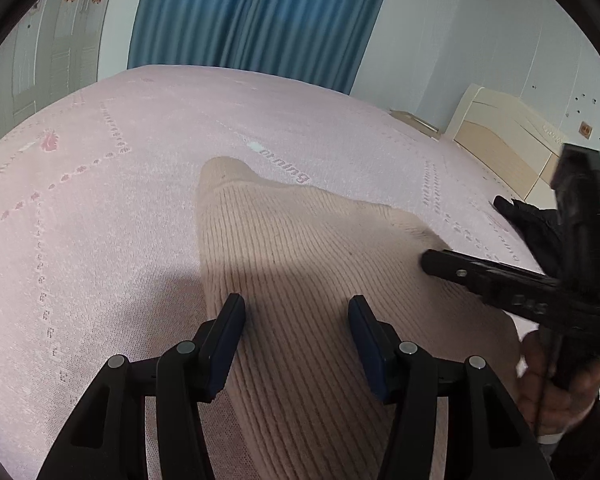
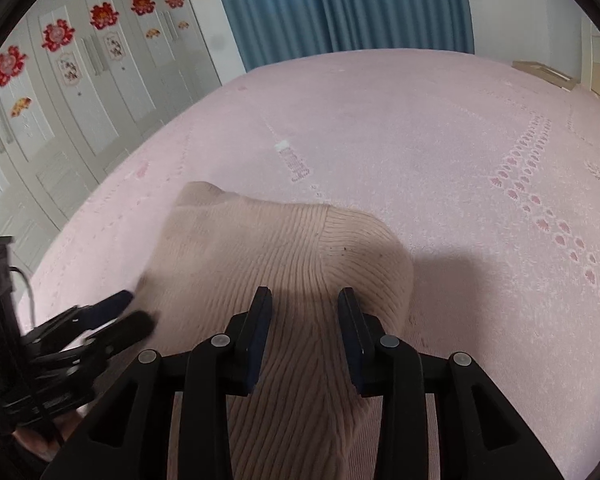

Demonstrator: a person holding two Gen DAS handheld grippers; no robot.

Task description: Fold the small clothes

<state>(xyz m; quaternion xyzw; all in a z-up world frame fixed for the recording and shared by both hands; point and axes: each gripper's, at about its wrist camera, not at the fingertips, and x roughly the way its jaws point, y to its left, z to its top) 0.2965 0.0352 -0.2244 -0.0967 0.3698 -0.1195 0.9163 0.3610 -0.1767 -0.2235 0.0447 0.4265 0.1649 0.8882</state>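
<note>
A beige ribbed knit garment (image 1: 300, 248) lies folded on the pink bedspread (image 1: 100, 200). My left gripper (image 1: 296, 304) is open above its near part, empty. My right gripper (image 2: 304, 296) is open above the same garment (image 2: 260, 248), empty. The right gripper shows in the left wrist view (image 1: 432, 260) at the garment's right edge. The left gripper shows in the right wrist view (image 2: 136, 312) at the garment's left edge.
A dark cloth (image 1: 532, 220) lies on the bed at the right. A wooden headboard (image 1: 508, 136) stands at the far right. Blue curtains (image 1: 252, 12) hang beyond the bed. White wardrobe doors with red decorations (image 2: 60, 80) line the left.
</note>
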